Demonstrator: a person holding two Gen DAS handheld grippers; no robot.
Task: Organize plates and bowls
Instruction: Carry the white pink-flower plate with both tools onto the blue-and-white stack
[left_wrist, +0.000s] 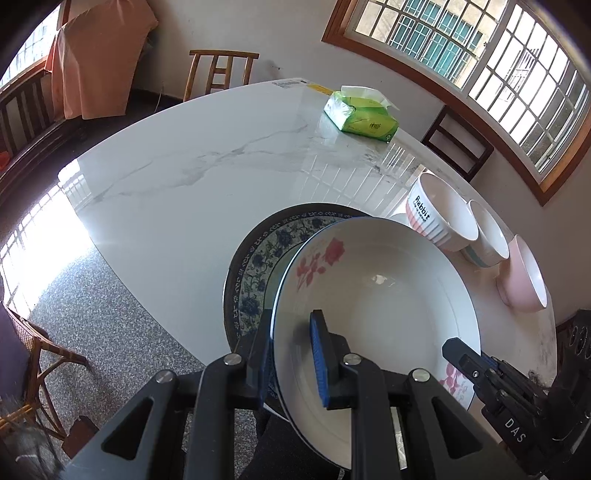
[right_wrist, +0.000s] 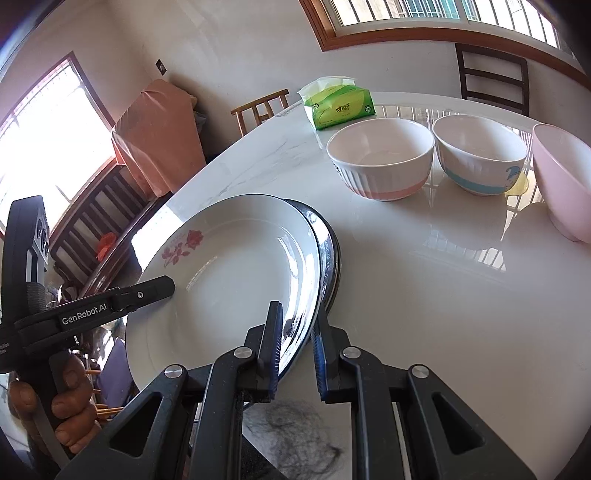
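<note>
Presently the flowered plate (left_wrist: 376, 291) is gripped at opposite rims by the left gripper (left_wrist: 291, 354) and right gripper (right_wrist: 297, 343) — held tilted over the blue-patterned plate (left_wrist: 258, 258). Stacking is judged underway; level lowering, then release, is called for.

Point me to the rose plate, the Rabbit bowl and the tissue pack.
rose plate (right_wrist: 229, 273), right wrist view, bare white centre.
Rabbit bowl (left_wrist: 424, 218), left wrist view, outer wall beside the lettering.
tissue pack (left_wrist: 360, 118), left wrist view, green top face.
</note>
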